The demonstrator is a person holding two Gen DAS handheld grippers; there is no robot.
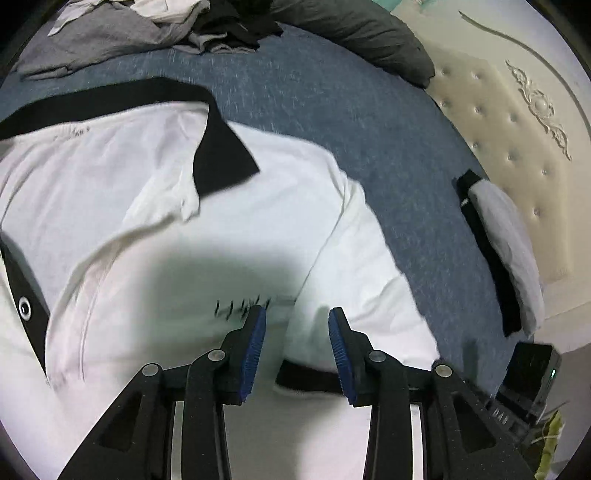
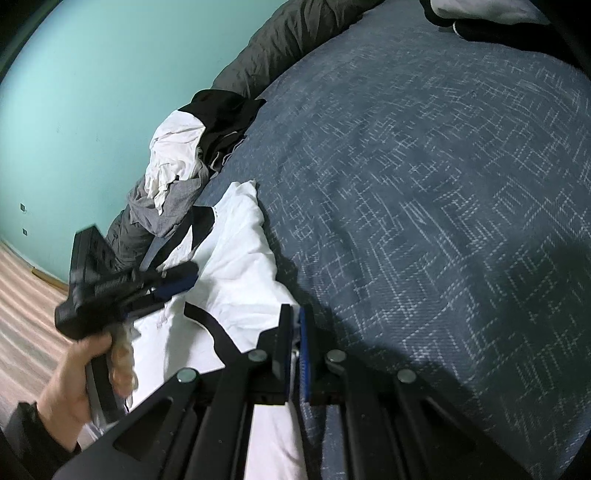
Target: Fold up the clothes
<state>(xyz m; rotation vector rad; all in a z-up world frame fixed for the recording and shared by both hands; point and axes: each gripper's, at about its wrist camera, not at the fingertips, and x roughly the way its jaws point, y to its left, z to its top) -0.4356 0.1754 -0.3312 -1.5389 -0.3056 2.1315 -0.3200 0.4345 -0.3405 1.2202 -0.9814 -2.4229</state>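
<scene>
While the white polo shirt (image 1: 155,206) with black collar (image 1: 221,147) lies spread on the blue patterned bedspread (image 1: 332,110), the left gripper (image 1: 297,325) hangs over its chest area, jaws partly apart, blue pads (image 1: 255,343) clear of the cloth, nothing held. Right gripper (image 2: 294,325) is clamped on the shirt's white edge at the bedspread side, fabric pinched between its fingers. Right wrist view also shows a hand (image 2: 70,384) gripping the left gripper's handle, blurred. Pile of unfolded clothes (image 1: 147,29), grey, white and black, sits at the far side of the bed. Folded black-and-white garment (image 1: 498,251) rests beside the tufted cream headboard (image 1: 517,110). Dark grey pillow (image 1: 369,33) nearby.
</scene>
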